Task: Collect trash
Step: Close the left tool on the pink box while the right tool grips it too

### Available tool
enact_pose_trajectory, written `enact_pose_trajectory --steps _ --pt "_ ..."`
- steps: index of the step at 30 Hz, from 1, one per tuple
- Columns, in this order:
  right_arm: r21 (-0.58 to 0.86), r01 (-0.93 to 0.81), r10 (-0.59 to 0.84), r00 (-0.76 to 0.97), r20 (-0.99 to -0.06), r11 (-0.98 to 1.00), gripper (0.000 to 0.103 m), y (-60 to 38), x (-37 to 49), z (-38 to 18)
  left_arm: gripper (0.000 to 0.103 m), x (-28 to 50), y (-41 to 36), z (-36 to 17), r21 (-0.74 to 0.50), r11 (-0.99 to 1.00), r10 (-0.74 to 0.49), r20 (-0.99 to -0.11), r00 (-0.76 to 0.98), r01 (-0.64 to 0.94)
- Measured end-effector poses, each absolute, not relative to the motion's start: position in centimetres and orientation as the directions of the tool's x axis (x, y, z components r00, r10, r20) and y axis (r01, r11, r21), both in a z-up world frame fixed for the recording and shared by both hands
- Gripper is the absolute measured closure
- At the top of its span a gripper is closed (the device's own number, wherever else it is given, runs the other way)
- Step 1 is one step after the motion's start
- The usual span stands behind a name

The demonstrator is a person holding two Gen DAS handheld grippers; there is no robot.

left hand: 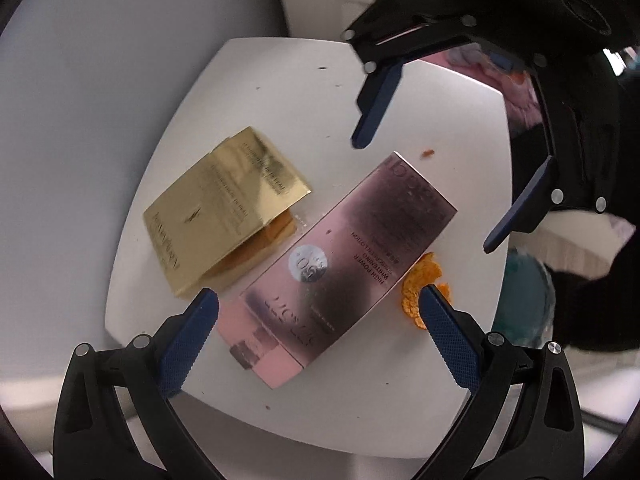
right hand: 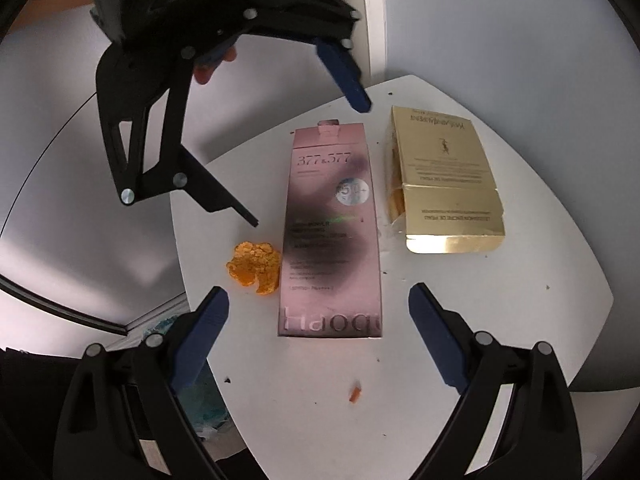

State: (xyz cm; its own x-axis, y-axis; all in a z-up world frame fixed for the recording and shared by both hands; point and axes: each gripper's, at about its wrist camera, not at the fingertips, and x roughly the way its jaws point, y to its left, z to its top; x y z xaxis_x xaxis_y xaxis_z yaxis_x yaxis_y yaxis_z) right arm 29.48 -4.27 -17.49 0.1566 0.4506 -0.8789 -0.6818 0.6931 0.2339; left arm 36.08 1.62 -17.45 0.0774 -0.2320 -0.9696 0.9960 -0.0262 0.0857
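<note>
A small white table (left hand: 460, 128) with rounded corners carries 2 flattened cartons and some scraps. The pink box (left hand: 340, 268) lies flat near the middle of the table, its printed face up; in the right wrist view the same pink box (right hand: 330, 232) runs lengthwise straight ahead between the fingers' line of sight. Just beside it, with a thin gap of tabletop between them, lies the gold box (left hand: 224, 212), partly crushed with one end flap open; from the right wrist it is the gold box (right hand: 444, 180) toward the far edge of the table (right hand: 540, 280).

An orange peel (right hand: 254, 266) sits against one long side of the pink box, close to the table's edge. In the left wrist view the orange peel (left hand: 420, 284) is partly hidden behind a fingertip. A small orange crumb (right hand: 354, 394) lies alone on the near part of the table, well apart from the peel.

The left gripper (left hand: 320, 304) hovers above one end of the pink box with its jaws spread wide, holding nothing. The right gripper (right hand: 318, 300) hangs over the opposite end, also spread wide and empty; whether either touches the box cannot be told. Each gripper shows in the other's camera.
</note>
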Motion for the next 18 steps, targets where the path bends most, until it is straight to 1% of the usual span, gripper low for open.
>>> enact_pose_trajectory --steps 9,12,15,16,18 --pt "0.259 -0.624 0.443 0.156 -0.883 0.737 0.015 -4.3 30.4 -18.7 0.006 36.2 -0.6 -18.8 0.024 -0.179 -0.162 -0.987 -0.006 0.983" --pt "0.272 -0.620 0.447 0.143 -0.883 0.736 0.026 -4.2 30.4 -19.0 0.008 36.0 -1.0 -19.3 0.003 -0.220 -0.149 -0.988 -0.031 0.976" --pt "0.280 -0.623 0.452 0.134 -0.882 0.731 0.027 -4.2 30.1 -19.1 0.012 35.8 -1.4 -19.7 -0.005 -0.261 -0.137 -0.990 -0.043 0.965" --pt "0.281 -0.625 0.453 0.132 -0.882 0.729 0.030 -4.1 30.1 -19.1 0.014 35.8 -1.5 -19.8 -0.008 -0.270 -0.136 -0.990 -0.046 0.963" --pt "0.280 -0.629 0.451 0.127 -0.883 0.725 0.032 -4.1 30.1 -19.3 0.017 35.7 -1.6 -20.0 -0.012 -0.285 -0.126 -0.991 -0.050 0.958"
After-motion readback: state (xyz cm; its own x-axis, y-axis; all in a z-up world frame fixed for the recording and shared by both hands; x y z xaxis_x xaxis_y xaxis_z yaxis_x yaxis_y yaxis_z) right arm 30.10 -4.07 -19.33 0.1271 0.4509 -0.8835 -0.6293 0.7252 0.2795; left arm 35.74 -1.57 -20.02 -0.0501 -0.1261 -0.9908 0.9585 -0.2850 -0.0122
